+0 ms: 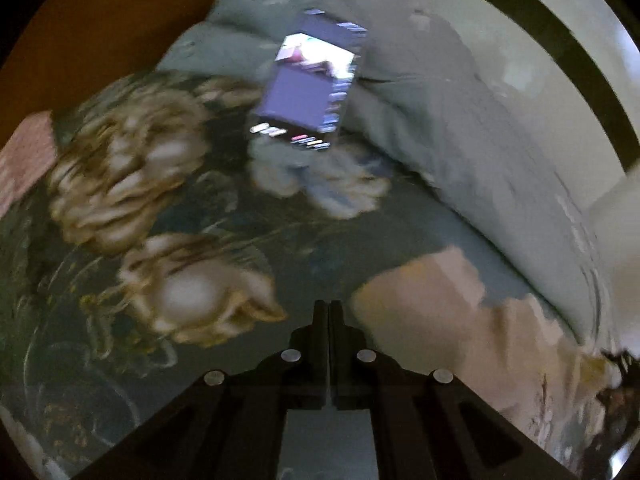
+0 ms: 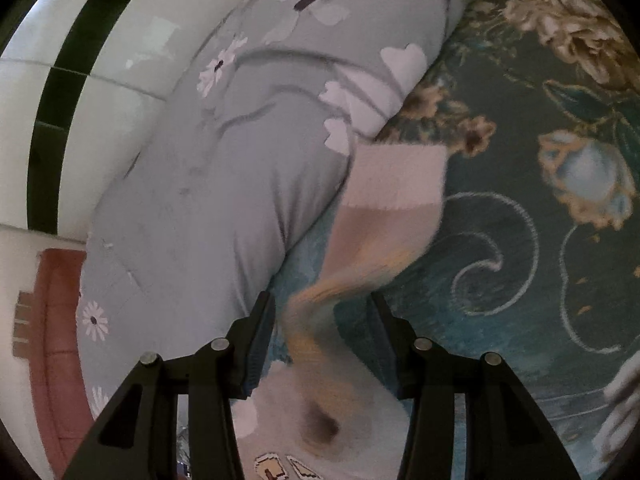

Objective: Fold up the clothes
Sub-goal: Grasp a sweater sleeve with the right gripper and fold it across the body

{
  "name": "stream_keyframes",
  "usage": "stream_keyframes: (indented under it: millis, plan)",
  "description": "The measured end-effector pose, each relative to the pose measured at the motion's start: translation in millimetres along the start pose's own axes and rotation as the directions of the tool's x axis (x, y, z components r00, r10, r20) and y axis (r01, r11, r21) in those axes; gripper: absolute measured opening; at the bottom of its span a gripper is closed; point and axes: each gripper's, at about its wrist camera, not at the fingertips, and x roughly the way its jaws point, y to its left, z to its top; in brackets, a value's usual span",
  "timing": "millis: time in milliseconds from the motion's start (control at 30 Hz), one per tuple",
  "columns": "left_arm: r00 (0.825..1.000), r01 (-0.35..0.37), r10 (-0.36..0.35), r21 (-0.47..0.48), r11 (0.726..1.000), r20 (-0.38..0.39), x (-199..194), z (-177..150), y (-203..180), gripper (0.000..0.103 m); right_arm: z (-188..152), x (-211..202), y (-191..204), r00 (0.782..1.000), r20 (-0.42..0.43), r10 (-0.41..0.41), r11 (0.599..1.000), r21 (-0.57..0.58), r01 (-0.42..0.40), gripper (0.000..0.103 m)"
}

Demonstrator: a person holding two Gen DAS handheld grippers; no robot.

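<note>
- Garment (image 2: 384, 216): pale pink knit with a lighter ribbed band at the far end, orange-yellow streaks nearer the camera; blurred.
- Lies on a dark teal floral bedspread (image 2: 520, 280), touching a grey flowered quilt (image 2: 224, 184).
- Right gripper (image 2: 322, 308): fingers spread, garment between them.
- Left gripper (image 1: 328, 312): fingers pressed together, nothing pinched; pink cloth just beside.
- Lit phone (image 1: 312, 80) on quilt.

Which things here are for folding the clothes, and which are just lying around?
For the job:
pink garment
left gripper, shut, empty
right gripper, open over the garment

Lying about:
phone
grey flowered quilt
dark floral bedspread
</note>
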Motion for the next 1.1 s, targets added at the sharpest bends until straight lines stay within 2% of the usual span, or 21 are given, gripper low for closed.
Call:
stream_keyframes:
  millis: [133, 167, 200, 233, 267, 333, 367, 400, 467, 500, 533, 600, 667, 767, 867, 900, 967, 1033, 1100]
  plan:
    - [0.999, -0.008, 0.015, 0.201, 0.980, -0.032, 12, 7, -58, 0.005, 1, 18, 9, 0.997, -0.041, -0.065, 0.998, -0.028, 0.064, 0.047]
    - [0.999, -0.013, 0.024, 0.247, 0.969, -0.043, 17, 8, -71, 0.012, 1, 21, 9, 0.996, -0.045, -0.083, 0.996, -0.027, 0.082, 0.040]
    - [0.998, -0.015, 0.033, 0.288, 0.957, -0.058, 22, 7, -82, 0.025, -1, 21, 9, 0.996, -0.044, -0.083, 0.996, -0.022, 0.082, 0.015]
    - [0.996, -0.017, 0.043, 0.329, 0.944, -0.073, 27, 7, -93, 0.034, -2, 20, 10, 0.996, -0.041, -0.078, 0.997, -0.018, 0.077, 0.010]
    - [0.995, -0.018, 0.054, 0.369, 0.929, -0.087, 32, 6, -104, 0.043, -3, 17, 12, 0.996, -0.030, -0.084, 0.996, -0.025, 0.083, 0.009]
    - [0.991, -0.039, 0.093, 0.452, 0.891, -0.100, 43, 1, -123, 0.045, -5, -1, 28, 0.984, 0.075, -0.163, 0.978, -0.116, 0.171, 0.008]
    - [0.986, -0.053, 0.122, 0.490, 0.870, -0.110, 51, -3, -130, 0.045, -7, -12, 41, 0.966, 0.151, -0.209, 0.955, -0.180, 0.235, 0.008]
    - [0.981, -0.065, 0.150, 0.521, 0.851, -0.124, 59, -7, -135, 0.045, -14, -21, 59, 0.939, 0.237, -0.249, 0.913, -0.265, 0.309, 0.008]
    - [0.973, -0.075, 0.185, 0.561, 0.824, -0.141, 71, -15, -142, 0.048, -35, -30, 96, 0.883, 0.379, -0.277, 0.787, -0.438, 0.434, 0.007]
    - [0.970, -0.080, 0.196, 0.571, 0.817, -0.144, 74, -18, -143, 0.051, -51, -27, 113, 0.875, 0.405, -0.264, 0.707, -0.536, 0.461, 0.008]
    - [0.967, -0.085, 0.207, 0.581, 0.810, -0.147, 78, -20, -144, 0.053, -69, -17, 128, 0.882, 0.394, -0.260, 0.626, -0.626, 0.464, 0.007]
    - [0.962, -0.091, 0.223, 0.591, 0.802, -0.154, 84, -25, -144, 0.058, -99, 5, 143, 0.902, 0.334, -0.274, 0.530, -0.730, 0.431, 0.008]
    - [0.958, -0.096, 0.236, 0.596, 0.797, -0.161, 89, -29, -144, 0.059, -119, 25, 147, 0.918, 0.268, -0.291, 0.512, -0.767, 0.386, 0.008]
    - [0.960, -0.092, 0.233, 0.608, 0.789, -0.157, 89, -34, -142, 0.060, -140, 50, 145, 0.935, 0.169, -0.312, 0.512, -0.799, 0.315, 0.008]
    - [0.963, -0.086, 0.219, 0.590, 0.803, -0.157, 90, -31, -137, 0.060, -157, 61, 146, 0.937, 0.118, -0.329, 0.472, -0.839, 0.271, 0.013]
    - [0.965, -0.083, 0.210, 0.577, 0.813, -0.157, 90, -30, -136, 0.059, -161, 62, 146, 0.937, 0.105, -0.332, 0.464, -0.847, 0.260, 0.017]
    - [0.970, -0.076, 0.186, 0.535, 0.842, -0.156, 90, -27, -131, 0.058, -164, 61, 144, 0.947, 0.049, -0.317, 0.472, -0.858, 0.202, 0.024]
    - [0.974, -0.075, 0.171, 0.502, 0.862, -0.149, 88, -25, -126, 0.055, -166, 58, 141, 0.957, -0.021, -0.291, 0.487, -0.864, 0.129, 0.038]
    - [0.977, -0.074, 0.159, 0.473, 0.878, -0.143, 87, -24, -122, 0.050, -166, 54, 137, 0.960, -0.111, -0.259, 0.514, -0.857, 0.039, 0.044]
